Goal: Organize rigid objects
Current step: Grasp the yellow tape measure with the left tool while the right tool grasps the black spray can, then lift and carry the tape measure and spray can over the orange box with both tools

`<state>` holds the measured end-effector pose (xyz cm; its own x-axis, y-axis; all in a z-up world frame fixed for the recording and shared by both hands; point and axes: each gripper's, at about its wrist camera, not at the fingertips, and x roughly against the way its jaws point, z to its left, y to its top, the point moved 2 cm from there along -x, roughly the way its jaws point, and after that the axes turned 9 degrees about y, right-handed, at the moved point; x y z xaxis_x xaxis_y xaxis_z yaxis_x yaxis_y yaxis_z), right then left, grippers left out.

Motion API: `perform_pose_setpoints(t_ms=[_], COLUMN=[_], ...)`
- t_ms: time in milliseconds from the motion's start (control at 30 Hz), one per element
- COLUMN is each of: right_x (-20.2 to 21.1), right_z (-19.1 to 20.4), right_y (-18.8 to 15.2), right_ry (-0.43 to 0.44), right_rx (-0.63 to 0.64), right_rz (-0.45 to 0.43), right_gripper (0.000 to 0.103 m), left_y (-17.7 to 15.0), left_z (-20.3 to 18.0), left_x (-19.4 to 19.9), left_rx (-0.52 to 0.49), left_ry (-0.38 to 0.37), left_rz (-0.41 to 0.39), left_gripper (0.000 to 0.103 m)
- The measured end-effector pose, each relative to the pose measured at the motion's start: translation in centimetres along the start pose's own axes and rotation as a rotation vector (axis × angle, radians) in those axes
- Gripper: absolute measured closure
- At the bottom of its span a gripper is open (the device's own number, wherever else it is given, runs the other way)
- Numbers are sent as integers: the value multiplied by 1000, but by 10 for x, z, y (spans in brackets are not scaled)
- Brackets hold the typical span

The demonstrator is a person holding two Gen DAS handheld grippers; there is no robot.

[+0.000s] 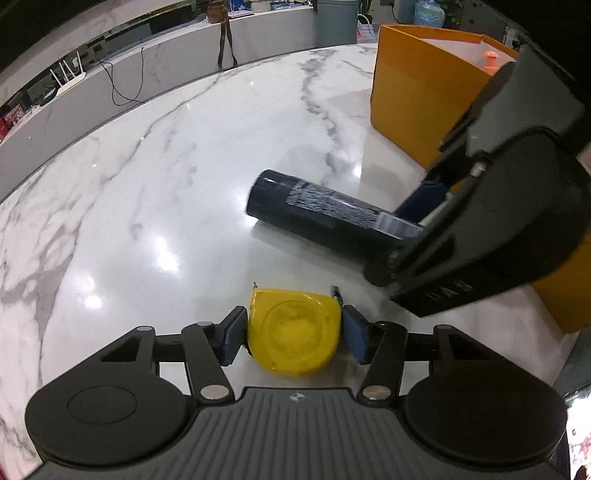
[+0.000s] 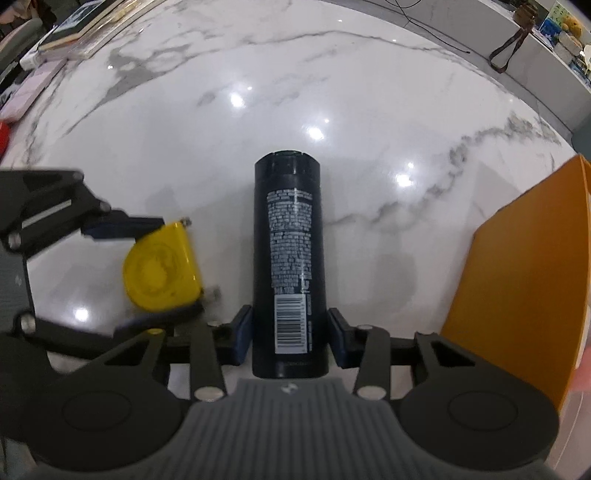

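Note:
A yellow tape measure (image 1: 293,332) lies flat on the white marble table (image 1: 166,177), and my left gripper (image 1: 293,328) is shut on it, a blue pad pressing each side. The right wrist view shows the same tape measure (image 2: 159,267) held in the left gripper (image 2: 181,264). A dark bottle (image 2: 290,258) with white print and a barcode lies on its side. My right gripper (image 2: 290,334) is shut on its barcode end. Seen from the left wrist, the bottle (image 1: 321,210) points away to the left from the right gripper (image 1: 404,236).
An open orange box (image 1: 413,103) stands at the table's right, close beside the right gripper, with a small orange-pink thing (image 1: 491,61) inside. The same box (image 2: 517,277) fills the right edge of the right wrist view. Books (image 2: 74,26) lie at the table's far-left edge. A counter with a cable (image 1: 125,85) curves behind.

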<state>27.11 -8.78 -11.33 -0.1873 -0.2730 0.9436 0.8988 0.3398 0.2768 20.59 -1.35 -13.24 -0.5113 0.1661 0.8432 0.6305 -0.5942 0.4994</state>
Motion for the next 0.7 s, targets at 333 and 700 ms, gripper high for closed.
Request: perform_pose_setpoints(t_ms=[333,700], right_x=[10,8], right_z=[21,28], right_y=[-48,-30], right_ry=[11,-17], right_rx=[-13,18], right_rz=[58,23], right_gripper=[61,58], left_y=[-18,-20], left_z=[-8,-11], left_x=[15,15], left_rx=[-31,-62], left_ry=[-27,-2], left_rz=[35,14], left_gripper=[39,29])
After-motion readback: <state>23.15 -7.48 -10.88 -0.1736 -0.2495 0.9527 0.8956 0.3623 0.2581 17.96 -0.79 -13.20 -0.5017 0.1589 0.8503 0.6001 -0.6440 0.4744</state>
